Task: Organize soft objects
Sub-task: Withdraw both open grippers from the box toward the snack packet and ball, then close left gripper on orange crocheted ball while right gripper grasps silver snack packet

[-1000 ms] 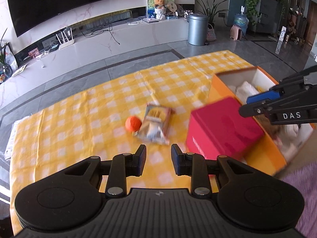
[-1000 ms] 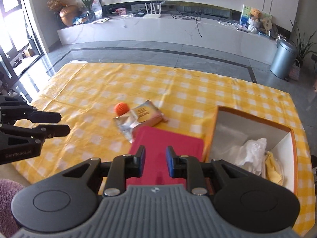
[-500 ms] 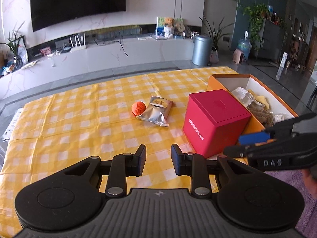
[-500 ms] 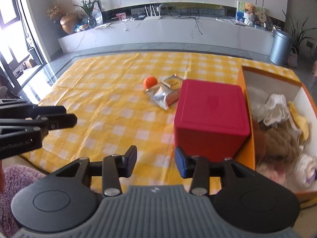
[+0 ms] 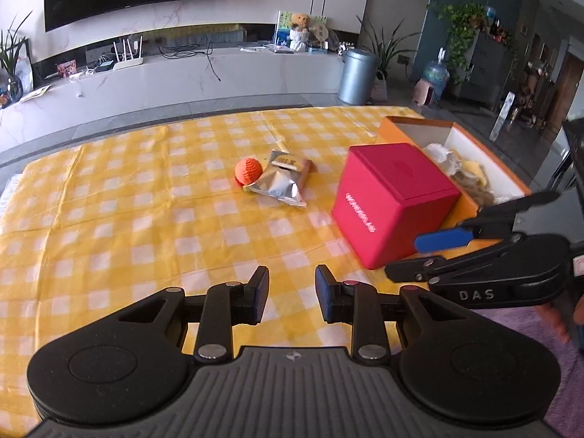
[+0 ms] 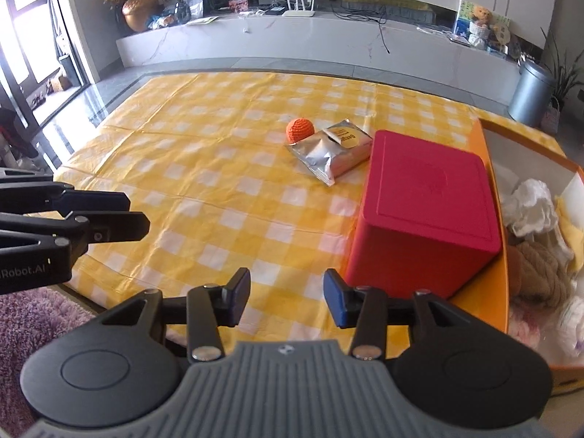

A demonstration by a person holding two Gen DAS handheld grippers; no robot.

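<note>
On the right side of the yellow-and-white checked cloth surface (image 6: 204, 182) sits an open orange cardboard box with white inner walls (image 6: 500, 273). Contents: a crumpled white cloth (image 6: 533, 204), a yellow cloth (image 6: 569, 219), a tan knitted bundle (image 6: 540, 270) and pale soft items toward the near end, too blurred to name. A closed magenta cube-shaped box (image 6: 427, 211) stands against the orange box's left wall, touching it; its lid is on.

Mid-surface, well apart from both claws: a small orange crocheted ball (image 5: 248, 171) touching a crinkled silver foil snack packet (image 5: 283, 181). The packet lies just left of the magenta box.

Left claw (image 5: 292, 294): parted with a moderate gap, holding nothing, hovering over the near edge of the cloth. Right claw (image 6: 286, 299): released wider, holding nothing, near the magenta box's front corner but not touching it. Each claw shows in the other's view, also from the side.
</note>
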